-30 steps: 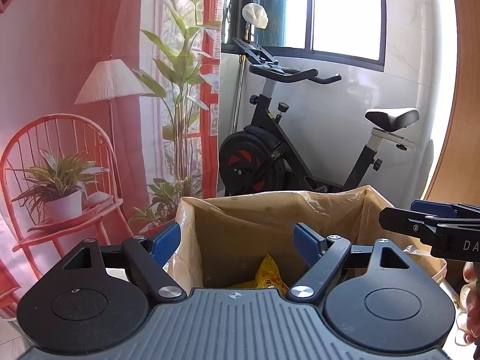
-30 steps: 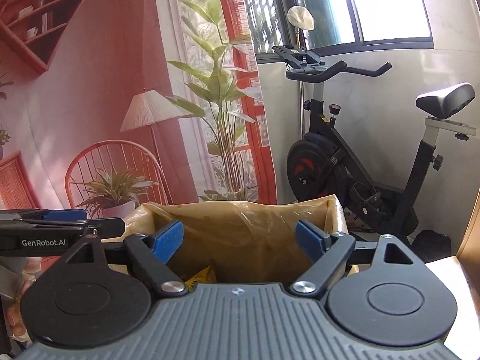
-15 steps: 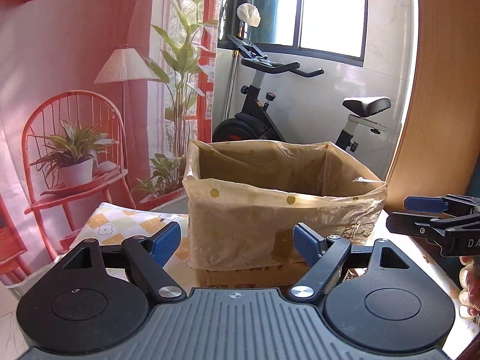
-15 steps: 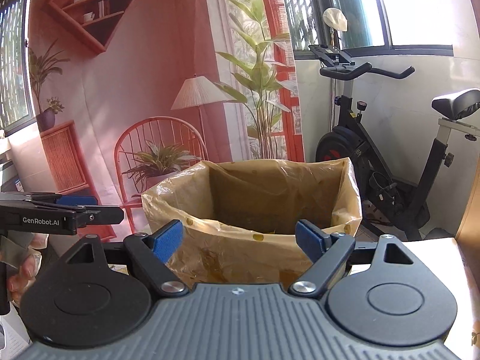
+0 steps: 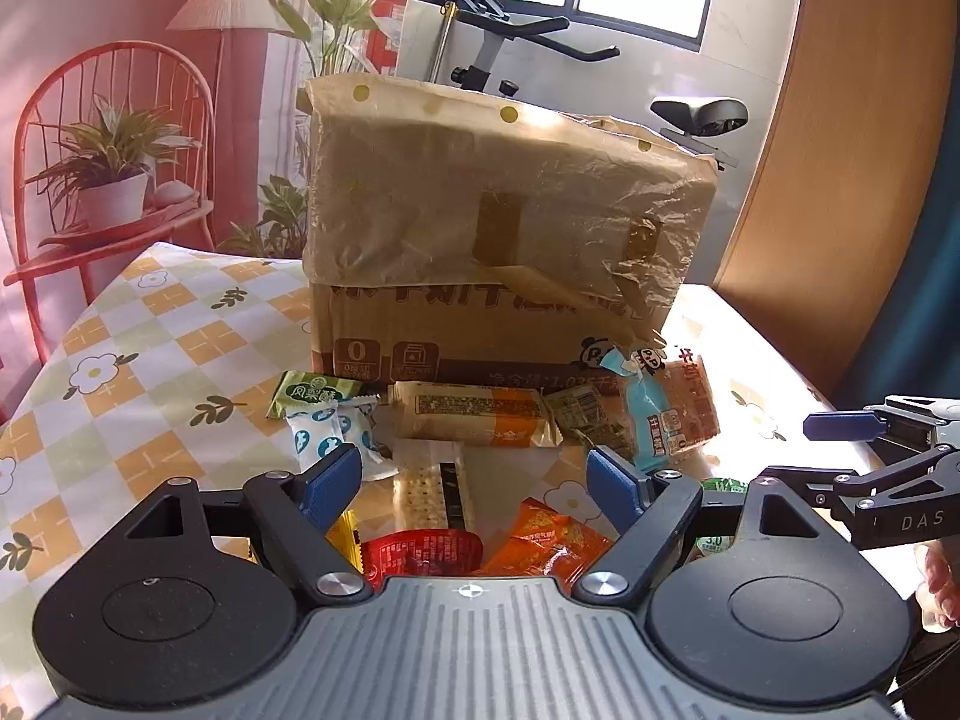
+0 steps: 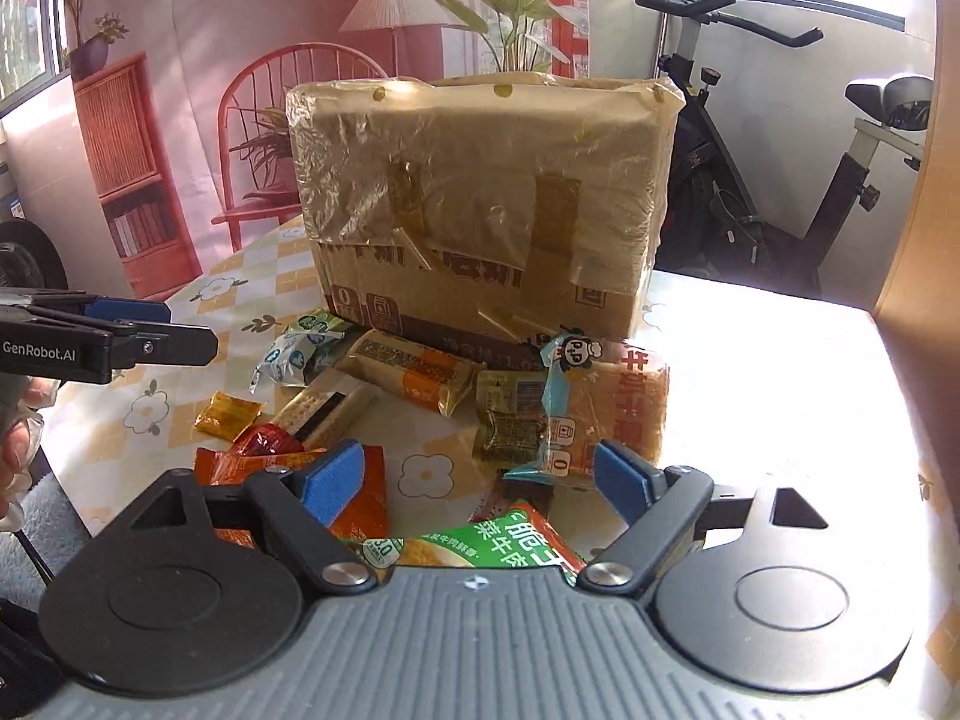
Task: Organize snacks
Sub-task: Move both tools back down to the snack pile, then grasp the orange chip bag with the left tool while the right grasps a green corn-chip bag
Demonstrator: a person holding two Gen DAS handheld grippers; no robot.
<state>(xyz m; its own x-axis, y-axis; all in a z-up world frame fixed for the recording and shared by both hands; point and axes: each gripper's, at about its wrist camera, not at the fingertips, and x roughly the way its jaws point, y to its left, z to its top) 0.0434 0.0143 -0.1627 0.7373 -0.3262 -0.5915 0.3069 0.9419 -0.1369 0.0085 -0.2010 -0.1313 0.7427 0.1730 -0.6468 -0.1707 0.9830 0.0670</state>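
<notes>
Both tongs (image 5: 474, 483) (image 6: 477, 480) gape empty above snack packets (image 5: 468, 417) fronting the box (image 5: 498, 228).

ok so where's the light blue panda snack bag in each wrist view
Left wrist: the light blue panda snack bag lies right of centre, at the plastic-lined cardboard box's lower right corner.
Right wrist: the same bag sits just right of centre, leaning on an orange bread pack.
Shared landmark: the box, standing behind the snack pile in both.
</notes>
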